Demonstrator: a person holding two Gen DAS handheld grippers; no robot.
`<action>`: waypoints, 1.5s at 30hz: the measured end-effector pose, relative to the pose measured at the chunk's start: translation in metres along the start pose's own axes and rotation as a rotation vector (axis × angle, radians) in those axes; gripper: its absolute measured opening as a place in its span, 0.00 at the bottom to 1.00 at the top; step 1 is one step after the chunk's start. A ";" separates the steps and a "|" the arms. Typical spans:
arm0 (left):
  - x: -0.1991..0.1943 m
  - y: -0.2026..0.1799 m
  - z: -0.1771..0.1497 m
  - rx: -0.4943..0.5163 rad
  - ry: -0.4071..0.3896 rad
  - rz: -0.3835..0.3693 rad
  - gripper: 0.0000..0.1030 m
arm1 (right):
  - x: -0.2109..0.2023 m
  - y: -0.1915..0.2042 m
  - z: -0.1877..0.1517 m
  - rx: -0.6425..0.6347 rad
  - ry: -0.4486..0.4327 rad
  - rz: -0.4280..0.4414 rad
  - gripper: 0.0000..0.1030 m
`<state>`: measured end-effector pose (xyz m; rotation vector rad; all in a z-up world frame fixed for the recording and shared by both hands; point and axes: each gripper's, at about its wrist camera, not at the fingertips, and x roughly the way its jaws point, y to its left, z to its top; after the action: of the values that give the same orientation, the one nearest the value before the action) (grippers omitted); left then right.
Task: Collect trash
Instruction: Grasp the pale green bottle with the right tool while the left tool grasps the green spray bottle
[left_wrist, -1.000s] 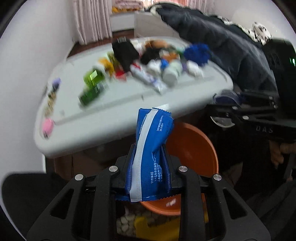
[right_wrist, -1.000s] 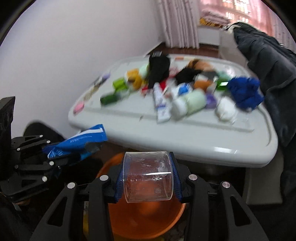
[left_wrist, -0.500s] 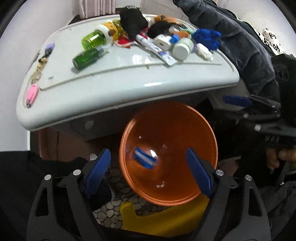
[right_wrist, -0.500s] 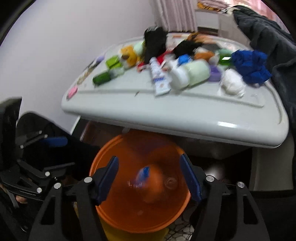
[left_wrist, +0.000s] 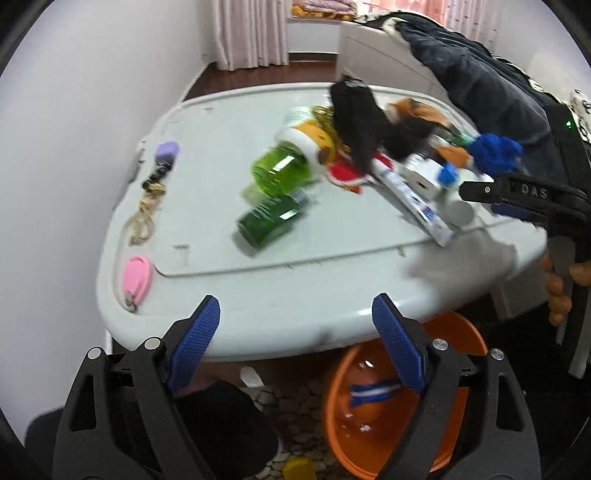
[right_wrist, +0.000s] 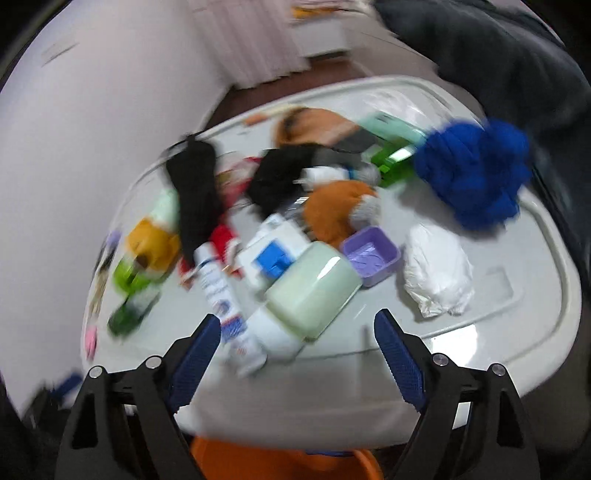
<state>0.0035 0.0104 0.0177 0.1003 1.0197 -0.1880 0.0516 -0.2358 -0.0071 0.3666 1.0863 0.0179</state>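
My left gripper (left_wrist: 295, 301) is open and empty over the near edge of the white table (left_wrist: 221, 147). Below it the orange bin (left_wrist: 476, 339) stands on the floor with the blue wrapper (left_wrist: 373, 391) lying inside. My right gripper (right_wrist: 297, 315) has its jaws opening with nothing between them, just short of a toothpaste tube (right_wrist: 221, 295) and a pale green box (right_wrist: 314, 291). A crumpled white bag (right_wrist: 436, 269) lies to its right. In the left wrist view the right gripper (left_wrist: 517, 195) reaches over the table's right side, held by a hand (left_wrist: 557, 291).
The table carries a light green bottle (left_wrist: 279, 171), a dark green bottle (left_wrist: 267, 219), black cloth (left_wrist: 354, 122), a blue cloth (right_wrist: 472, 170), a purple tray (right_wrist: 371, 254) and a pink item (left_wrist: 137, 275). Dark clothing (left_wrist: 480, 77) hangs at the back right. The right wrist view is blurred.
Both grippers opened over the orange bin: the left let go of the blue wrapper, the right of a clear cup. Both then swung up from the bin to the table top.
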 end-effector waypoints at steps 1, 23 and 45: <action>0.002 0.003 0.001 -0.004 -0.004 0.007 0.80 | 0.005 0.000 0.003 0.038 -0.008 -0.018 0.74; 0.028 0.019 0.010 -0.008 0.028 0.034 0.80 | -0.037 0.008 -0.008 -0.277 0.002 -0.083 0.44; 0.059 -0.016 0.029 0.020 -0.045 -0.055 0.36 | -0.047 -0.015 -0.025 -0.254 -0.106 0.015 0.45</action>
<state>0.0543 -0.0168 -0.0180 0.0859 0.9765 -0.2499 0.0057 -0.2516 0.0185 0.1450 0.9624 0.1473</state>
